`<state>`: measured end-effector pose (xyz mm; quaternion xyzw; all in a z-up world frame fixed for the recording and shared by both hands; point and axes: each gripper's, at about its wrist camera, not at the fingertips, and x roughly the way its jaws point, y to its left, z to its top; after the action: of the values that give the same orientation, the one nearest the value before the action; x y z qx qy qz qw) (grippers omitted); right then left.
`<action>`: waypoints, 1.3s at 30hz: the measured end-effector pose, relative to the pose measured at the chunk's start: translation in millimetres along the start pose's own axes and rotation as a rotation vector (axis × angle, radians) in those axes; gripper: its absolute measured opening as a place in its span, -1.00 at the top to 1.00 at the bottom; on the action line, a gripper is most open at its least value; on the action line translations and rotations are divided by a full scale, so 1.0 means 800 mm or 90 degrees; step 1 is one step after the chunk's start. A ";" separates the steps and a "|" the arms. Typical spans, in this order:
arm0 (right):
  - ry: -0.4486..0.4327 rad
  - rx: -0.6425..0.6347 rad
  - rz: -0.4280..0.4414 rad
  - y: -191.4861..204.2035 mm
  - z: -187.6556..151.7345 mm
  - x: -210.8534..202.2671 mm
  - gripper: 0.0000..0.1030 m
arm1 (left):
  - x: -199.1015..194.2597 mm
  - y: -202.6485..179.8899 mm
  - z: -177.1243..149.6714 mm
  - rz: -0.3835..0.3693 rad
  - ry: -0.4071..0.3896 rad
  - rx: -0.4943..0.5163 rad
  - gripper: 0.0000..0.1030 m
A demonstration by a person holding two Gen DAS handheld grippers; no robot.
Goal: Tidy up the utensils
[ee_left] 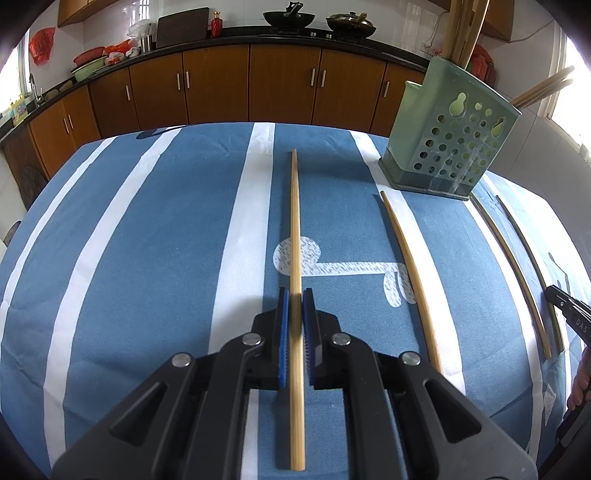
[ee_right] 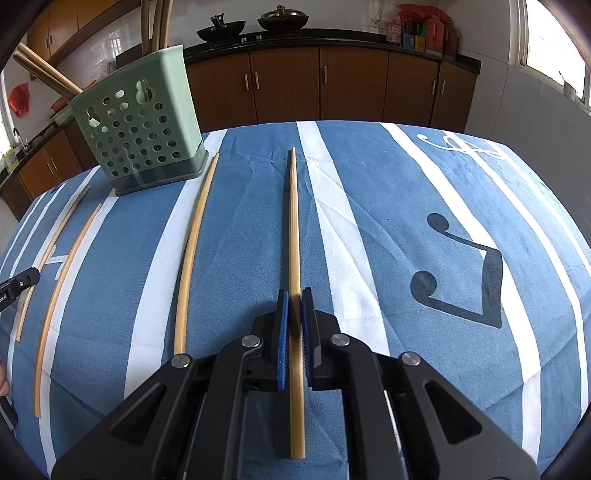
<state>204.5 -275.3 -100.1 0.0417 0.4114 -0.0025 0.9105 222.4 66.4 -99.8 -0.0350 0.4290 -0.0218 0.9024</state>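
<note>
Writing: white letters "DAS" on the black tip of the right gripper [ee_left: 565, 306] where it enters the left wrist view at the right edge; nothing further of the word can be read. Small white characters on the left gripper's tip in the right wrist view are too small to read.

Chopsticks, bamboo, on the tabletop [ee_left: 147, 258]: four counted.
- One chopstick [ee_left: 295, 295] clamped between the blue pads of the left gripper [ee_left: 296, 295], fingers clenched on its thick end, thin end pointing away towards the kitchen cabinets [ee_left: 284, 85].
- One chopstick [ee_right: 294, 277] clamped the same way in the right gripper, fingers clenched on it.
- Two loose chopsticks lying lengthwise between the two held ones: one [ee_left: 413, 280] nearer the left gripper, one [ee_right: 192, 251] nearer the right gripper, its far tip just beside the holder's base.

Utensil holder [ee_left: 447, 133]: one, pale green plastic, perforated with round holes, upright at the far side of the tabletop. Several chopsticks [ee_left: 461, 29] already stand in it; exact number cannot be told.

Cloth: one, blue with white stripes and musical-note motifs [ee_right: 458, 273], covering the tabletop.

Background: two dark woks [ee_left: 290, 16] on the stove.
</note>
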 end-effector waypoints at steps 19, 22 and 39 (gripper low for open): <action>0.002 0.007 0.010 0.000 -0.014 -0.011 0.84 | -0.017 -0.014 -0.023 0.027 0.002 0.023 0.66; 0.002 0.008 0.015 -0.001 -0.015 -0.013 0.85 | -0.019 -0.012 -0.025 0.032 0.002 0.019 0.82; -0.145 0.065 0.044 -0.037 0.018 -0.093 0.86 | -0.109 -0.010 0.019 0.011 -0.112 0.012 0.85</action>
<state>164.7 -307.8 -37.0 0.1014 0.3028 0.0030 0.9476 178.7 65.0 -22.2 -0.0244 0.3482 -0.0154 0.9370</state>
